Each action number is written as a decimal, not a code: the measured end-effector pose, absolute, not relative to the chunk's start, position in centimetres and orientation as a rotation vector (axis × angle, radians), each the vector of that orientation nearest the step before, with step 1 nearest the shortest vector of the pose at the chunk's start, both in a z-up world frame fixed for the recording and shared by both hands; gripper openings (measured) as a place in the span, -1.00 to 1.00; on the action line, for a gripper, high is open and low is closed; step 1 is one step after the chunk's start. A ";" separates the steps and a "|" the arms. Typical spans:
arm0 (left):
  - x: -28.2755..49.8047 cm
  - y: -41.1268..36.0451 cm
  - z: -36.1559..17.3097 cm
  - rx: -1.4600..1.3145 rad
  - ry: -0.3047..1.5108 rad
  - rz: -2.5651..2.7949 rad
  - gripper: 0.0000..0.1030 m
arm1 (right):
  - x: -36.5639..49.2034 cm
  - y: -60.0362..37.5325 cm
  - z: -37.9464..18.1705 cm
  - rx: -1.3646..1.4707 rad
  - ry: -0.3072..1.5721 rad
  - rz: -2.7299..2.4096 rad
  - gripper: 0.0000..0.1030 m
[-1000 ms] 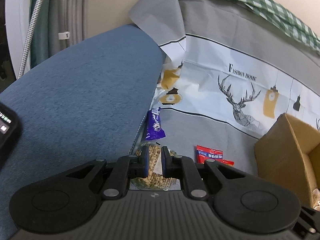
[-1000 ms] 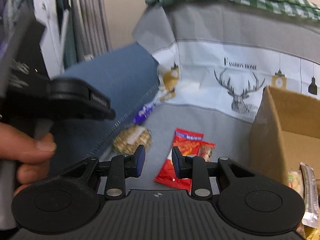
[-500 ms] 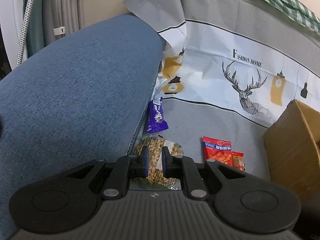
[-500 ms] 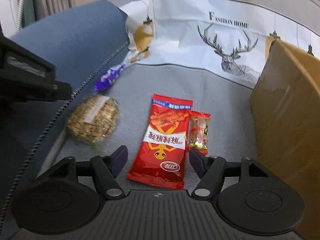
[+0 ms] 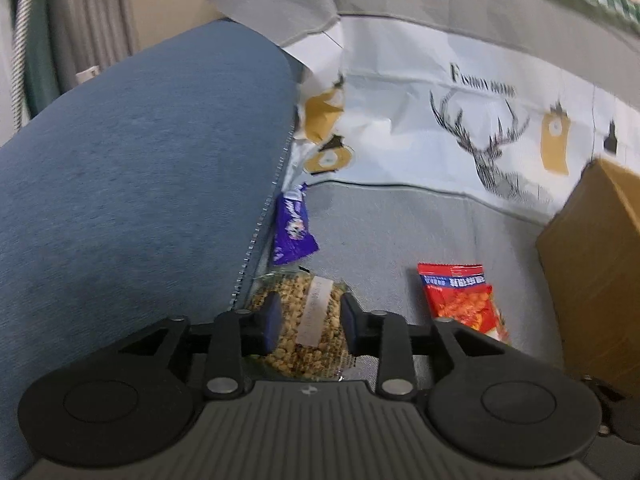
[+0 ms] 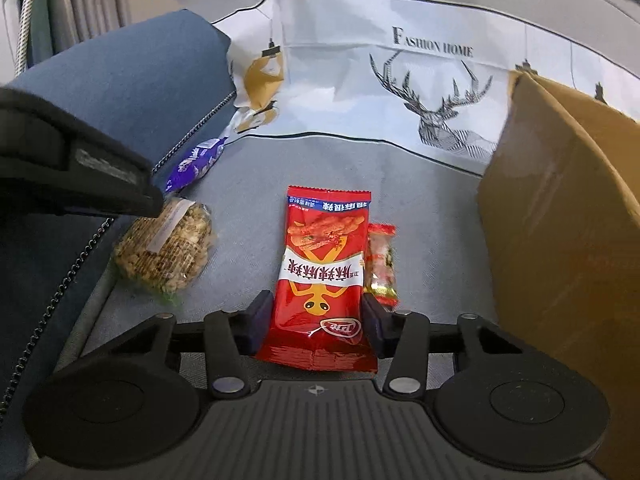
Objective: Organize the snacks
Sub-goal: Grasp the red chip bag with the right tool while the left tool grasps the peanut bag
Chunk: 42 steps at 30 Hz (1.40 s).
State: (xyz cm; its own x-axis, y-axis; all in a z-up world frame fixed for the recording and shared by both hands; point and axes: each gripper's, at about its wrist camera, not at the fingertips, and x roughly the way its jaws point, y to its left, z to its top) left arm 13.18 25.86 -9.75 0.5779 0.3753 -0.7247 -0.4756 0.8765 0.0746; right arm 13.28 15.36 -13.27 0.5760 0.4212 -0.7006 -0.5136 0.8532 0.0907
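Observation:
A round clear-wrapped nut cake [image 5: 308, 320] lies on the grey sofa seat by the blue armrest; it also shows in the right wrist view [image 6: 166, 254]. My left gripper [image 5: 308, 316] is open, its jaws on either side of the cake. A large red snack bag [image 6: 320, 276] lies flat on the seat; my right gripper [image 6: 316, 316] is open with its jaws around the bag's near end. The bag also shows in the left wrist view [image 5: 456, 296]. A small red-and-gold packet [image 6: 382, 264] lies just right of the bag. A purple wrapper [image 5: 292, 226] lies by the armrest.
A cardboard box [image 6: 560, 216] stands on the seat at the right, close to the red bag. The blue armrest [image 5: 132, 184] rises on the left. A deer-print cover [image 6: 420, 88] hangs over the backrest. My left gripper's body [image 6: 76, 172] shows at the left of the right wrist view.
My left gripper opened and came down around the nut cake. My right gripper opened wide, moved forward and down, and its jaws now bracket the red bag's near end.

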 end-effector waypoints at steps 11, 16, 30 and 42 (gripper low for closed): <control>15.7 23.3 -13.6 0.133 0.939 0.466 0.10 | 10.7 14.2 -12.8 -0.198 0.820 0.507 -0.04; 15.6 22.6 -14.2 0.229 0.946 0.472 -0.11 | 9.5 13.5 -12.4 -0.193 0.828 0.516 -0.05; 10.9 22.6 -9.6 0.046 0.825 0.447 -1.00 | 5.1 8.9 -9.8 -0.171 0.778 0.615 -0.05; 6.0 24.1 -6.1 -0.238 0.706 0.413 -1.00 | 1.8 5.5 -9.9 -0.159 0.757 0.697 -0.05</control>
State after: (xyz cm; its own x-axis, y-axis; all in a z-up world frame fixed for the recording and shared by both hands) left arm 6.00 24.08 -6.08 0.6854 0.2857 -0.6697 -0.4439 0.8931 -0.0733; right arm 1.81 5.48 -9.86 0.5166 0.5227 -0.6781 -0.6327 0.7667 0.1090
